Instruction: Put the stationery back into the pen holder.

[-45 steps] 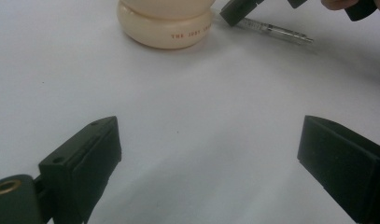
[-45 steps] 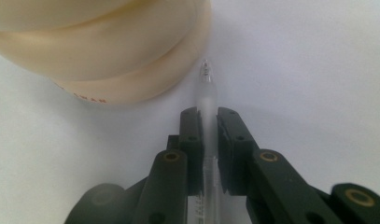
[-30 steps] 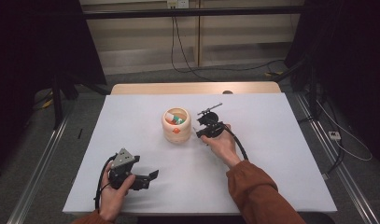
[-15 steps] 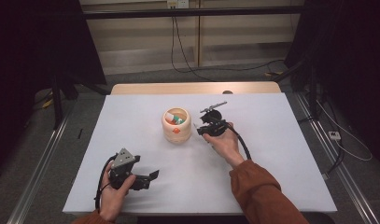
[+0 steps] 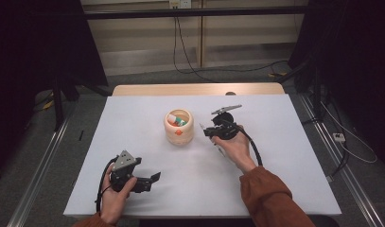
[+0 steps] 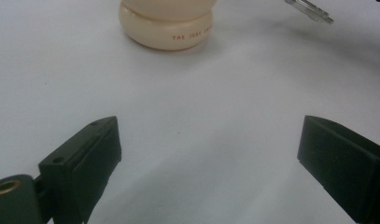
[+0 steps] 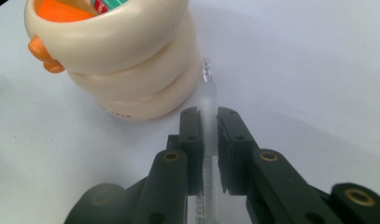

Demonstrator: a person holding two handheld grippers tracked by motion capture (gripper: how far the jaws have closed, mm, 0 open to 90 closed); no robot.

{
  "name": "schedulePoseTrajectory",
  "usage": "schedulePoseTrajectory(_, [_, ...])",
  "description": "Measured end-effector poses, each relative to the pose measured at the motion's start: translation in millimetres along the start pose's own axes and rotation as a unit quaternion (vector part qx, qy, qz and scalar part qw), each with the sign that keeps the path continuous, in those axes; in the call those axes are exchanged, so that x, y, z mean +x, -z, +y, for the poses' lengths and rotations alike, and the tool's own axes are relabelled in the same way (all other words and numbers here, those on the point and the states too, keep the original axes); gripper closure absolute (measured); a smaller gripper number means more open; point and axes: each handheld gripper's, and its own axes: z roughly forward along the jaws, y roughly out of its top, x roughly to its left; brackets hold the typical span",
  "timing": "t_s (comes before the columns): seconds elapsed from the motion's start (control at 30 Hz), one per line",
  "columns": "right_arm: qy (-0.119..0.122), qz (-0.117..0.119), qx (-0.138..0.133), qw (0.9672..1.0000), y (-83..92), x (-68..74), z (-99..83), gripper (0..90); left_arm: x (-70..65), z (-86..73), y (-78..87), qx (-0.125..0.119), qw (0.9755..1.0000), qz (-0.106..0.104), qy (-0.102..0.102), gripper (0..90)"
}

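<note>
The right gripper (image 7: 207,116) is clamping a clear plastic pen (image 7: 208,93), jaws pinched tight on its frosted barrel, and the tip is poking out ahead toward the foot of the cream pen holder (image 7: 127,60). In the right gripper view that tip is sitting just beside the holder's lowest ring; whether it is touching I cannot tell. The holder is looking like three stacked rounded rings, with an orange knob on its side and orange and green things inside its mouth.

From the high view, the right gripper (image 5: 210,130) is hovering just to the right of the pen holder (image 5: 179,126), near the middle of the white table (image 5: 284,156), with the person's hand behind it and an orange-brown sleeve (image 5: 268,198) trailing back to the near edge.

Over at the near left, the left gripper (image 5: 152,178) is resting low by the table's front edge, well apart from the holder. In its own view the left gripper (image 6: 208,154) is gaping wide, nothing between its jaws, just bare white table, with the holder's base (image 6: 165,28) showing farther off and the pen (image 6: 309,9) at the top.
</note>
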Motion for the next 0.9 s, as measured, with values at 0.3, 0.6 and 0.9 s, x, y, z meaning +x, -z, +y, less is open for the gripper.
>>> schedulePoseTrajectory(0.3, [0.009,-0.001,-0.019,0.9998,8.3,0.1,-3.6,81.2,0.8,-0.5,0.9,-0.002,1.0,0.003,0.001,6.1])
schedulePoseTrajectory(0.6, [0.02,0.013,-0.075,0.9969,20.9,-0.3,-2.9,81.2,0.6,-0.5,0.4,-0.002,1.0,0.001,0.0,6.1])
schedulePoseTrajectory(0.9, [0.025,0.025,-0.127,0.9913,26.1,2.6,-1.4,81.2,0.2,-0.5,0.3,-0.001,1.0,0.0,-0.002,6.1])
